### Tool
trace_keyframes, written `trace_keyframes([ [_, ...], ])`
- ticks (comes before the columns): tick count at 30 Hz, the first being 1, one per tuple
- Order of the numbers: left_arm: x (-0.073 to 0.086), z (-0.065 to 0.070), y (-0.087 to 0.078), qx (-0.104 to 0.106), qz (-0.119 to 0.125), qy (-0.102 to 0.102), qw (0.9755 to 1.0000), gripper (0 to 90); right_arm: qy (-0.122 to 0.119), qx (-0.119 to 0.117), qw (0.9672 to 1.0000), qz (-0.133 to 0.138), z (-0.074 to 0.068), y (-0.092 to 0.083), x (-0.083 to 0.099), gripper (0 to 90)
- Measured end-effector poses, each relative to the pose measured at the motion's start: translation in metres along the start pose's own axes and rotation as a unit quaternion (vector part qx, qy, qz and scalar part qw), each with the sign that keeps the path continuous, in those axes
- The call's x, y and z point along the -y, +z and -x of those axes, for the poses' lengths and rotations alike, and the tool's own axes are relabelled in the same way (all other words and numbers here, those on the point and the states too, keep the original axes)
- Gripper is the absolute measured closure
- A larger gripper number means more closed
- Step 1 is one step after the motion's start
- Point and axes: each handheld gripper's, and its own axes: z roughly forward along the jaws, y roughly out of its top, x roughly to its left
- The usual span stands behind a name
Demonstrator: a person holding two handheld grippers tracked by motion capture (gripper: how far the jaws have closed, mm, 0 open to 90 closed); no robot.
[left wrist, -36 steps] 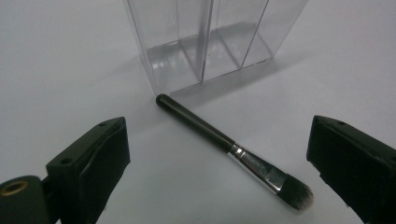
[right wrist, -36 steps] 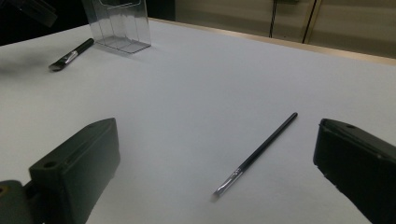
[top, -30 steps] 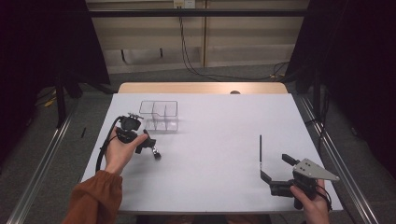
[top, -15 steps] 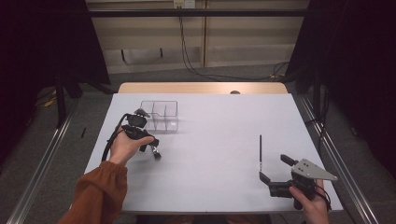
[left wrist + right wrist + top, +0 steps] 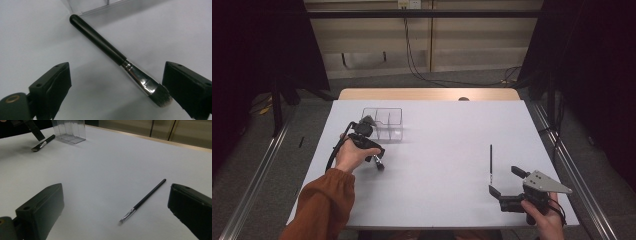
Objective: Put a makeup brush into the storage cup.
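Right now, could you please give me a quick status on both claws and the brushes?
Left claw open over flat brush. Right claw open, thin brush ahead. Nothing between.

We see a dim room, dark at both sides | even overhead light on the pale desk (image 5: 447, 150) | soft shadows under the brush (image 5: 117, 56) | glare on its metal ferrule | near jaws blurred, slightly out of focus.
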Motion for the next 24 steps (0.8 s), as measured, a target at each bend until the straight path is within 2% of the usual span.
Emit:
trace_keyframes([
  [4,-0.003,-0.001,0.004,0.006,-0.005,-0.019,0.9998,10.3,-0.001,-0.001,1.0,-0.001,0.0,0.0,0.0,0.4],
  [6,-0.003,0.0,0.007,-0.004,-0.008,-0.016,0.9998,11.2,-0.001,-0.002,1.0,-0.001,0.0,0.0,0.0,0.5],
  [7,-0.004,0.001,0.008,-0.006,-0.011,-0.021,0.9997,11.4,-0.001,-0.002,1.0,-0.001,0.0,0.0,0.0,0.5],
  [15,-0.007,0.001,0.015,-0.006,-0.017,-0.035,0.9992,14.9,-0.002,-0.005,1.0,-0.003,-0.001,0.001,0.0,0.4],
  [18,-0.008,0.002,0.018,-0.011,-0.019,-0.047,0.9986,15.3,-0.003,-0.005,1.0,-0.002,-0.001,0.001,0.0,0.4],
  [21,-0.008,0.003,0.02,-0.014,-0.033,-0.039,0.9986,16.9,-0.003,-0.006,1.0,-0.003,-0.001,0.001,0.0,0.5],
  [24,-0.008,0.003,0.022,-0.016,-0.037,-0.046,0.9981,17.8,-0.002,-0.006,1.0,-0.002,-0.001,0.001,0.0,0.5],
])
